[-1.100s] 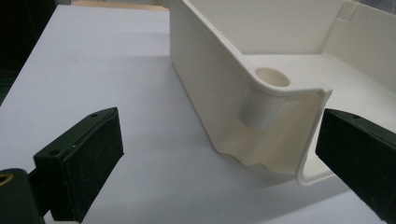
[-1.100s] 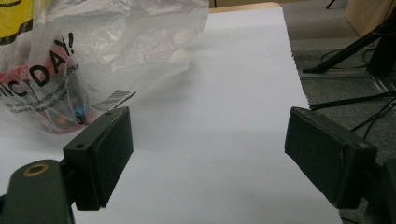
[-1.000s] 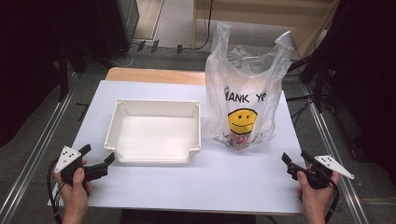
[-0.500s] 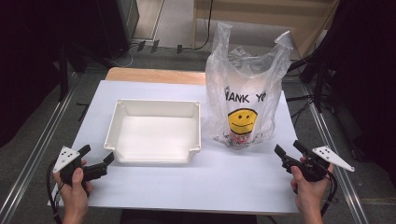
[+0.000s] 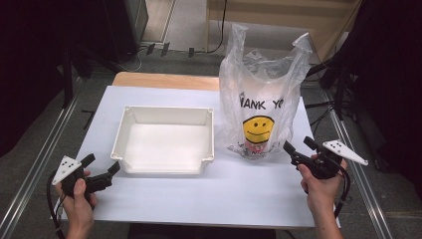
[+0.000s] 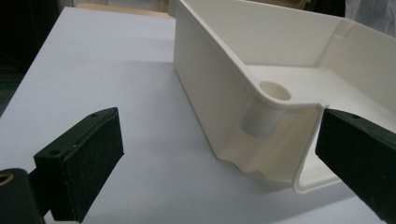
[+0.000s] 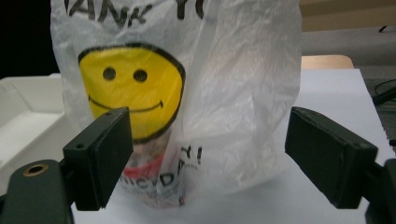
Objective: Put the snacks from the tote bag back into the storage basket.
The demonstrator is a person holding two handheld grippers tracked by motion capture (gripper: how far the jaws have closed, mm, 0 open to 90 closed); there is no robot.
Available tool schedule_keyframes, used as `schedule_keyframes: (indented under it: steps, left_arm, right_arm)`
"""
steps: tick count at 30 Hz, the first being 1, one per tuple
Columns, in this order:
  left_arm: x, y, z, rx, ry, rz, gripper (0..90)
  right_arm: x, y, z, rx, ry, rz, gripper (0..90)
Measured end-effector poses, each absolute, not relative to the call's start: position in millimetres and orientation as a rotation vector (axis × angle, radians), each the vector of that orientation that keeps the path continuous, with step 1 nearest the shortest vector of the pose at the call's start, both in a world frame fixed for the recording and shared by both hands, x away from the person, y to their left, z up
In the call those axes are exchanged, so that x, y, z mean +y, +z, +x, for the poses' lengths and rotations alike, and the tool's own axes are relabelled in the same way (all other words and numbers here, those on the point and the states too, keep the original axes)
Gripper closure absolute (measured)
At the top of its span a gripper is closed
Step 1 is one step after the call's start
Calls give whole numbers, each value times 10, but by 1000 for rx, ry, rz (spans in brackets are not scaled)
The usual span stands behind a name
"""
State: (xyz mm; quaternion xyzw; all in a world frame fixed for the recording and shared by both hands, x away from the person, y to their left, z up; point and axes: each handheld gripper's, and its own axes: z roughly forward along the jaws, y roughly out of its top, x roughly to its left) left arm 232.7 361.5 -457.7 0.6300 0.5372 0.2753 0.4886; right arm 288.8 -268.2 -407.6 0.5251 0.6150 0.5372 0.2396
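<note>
High view — 1 bag [image 5: 261,107], 1 tray [image 5: 166,141], 2 grippers w/ fingers wide — left [image 5: 102,171], right [image 5: 298,147].

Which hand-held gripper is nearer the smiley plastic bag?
Right. The right hand-held gripper sits open just beside the plastic bag, jaws facing it. The left hand-held gripper is across the table, open at the near corner of the white tray.

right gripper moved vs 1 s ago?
Yes. The right gripper has shifted forward and inward, toward the plastic bag, which stays put on the table. Its jaws stand open, close to the bag's base but apart from it.
</note>
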Motion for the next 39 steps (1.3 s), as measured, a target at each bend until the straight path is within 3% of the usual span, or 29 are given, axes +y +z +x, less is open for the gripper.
schedule_keyframes:
  steps: [18, 19, 20, 22, 23, 24, 26, 39]
  left_arm:
    - [3455, -4244, 2225, 1261, 707, 1519, 13]
    - [3387, -4176, 2219, 1237, 698, 1508, 13]
    - [3387, -4176, 2219, 1237, 698, 1508, 13]
    - [3310, -4111, 2208, 1209, 693, 1512, 13]
    - [3265, -4079, 2203, 1202, 693, 1516, 13]
    - [3218, -4048, 2201, 1195, 690, 1520, 13]
    - [3124, -3991, 2204, 1176, 688, 1532, 13]
    - [2283, -3933, 2473, 1077, 583, 1649, 13]
  right_arm:
    - [-2396, -3915, 3422, 1675, 1420, 1590, 278]
    - [-2407, -3942, 3448, 1690, 1440, 1580, 478]
    - [-2407, -3942, 3448, 1690, 1440, 1580, 478]
    - [-2442, -3980, 3457, 1721, 1504, 1572, 598]
    - [-2477, -4007, 3456, 1731, 1505, 1590, 772]
    - [-2477, -4007, 3456, 1731, 1505, 1590, 772]
    - [-2515, -4029, 3445, 1742, 1515, 1570, 887]
    - [-2555, -4111, 3194, 1836, 1520, 1423, 900]
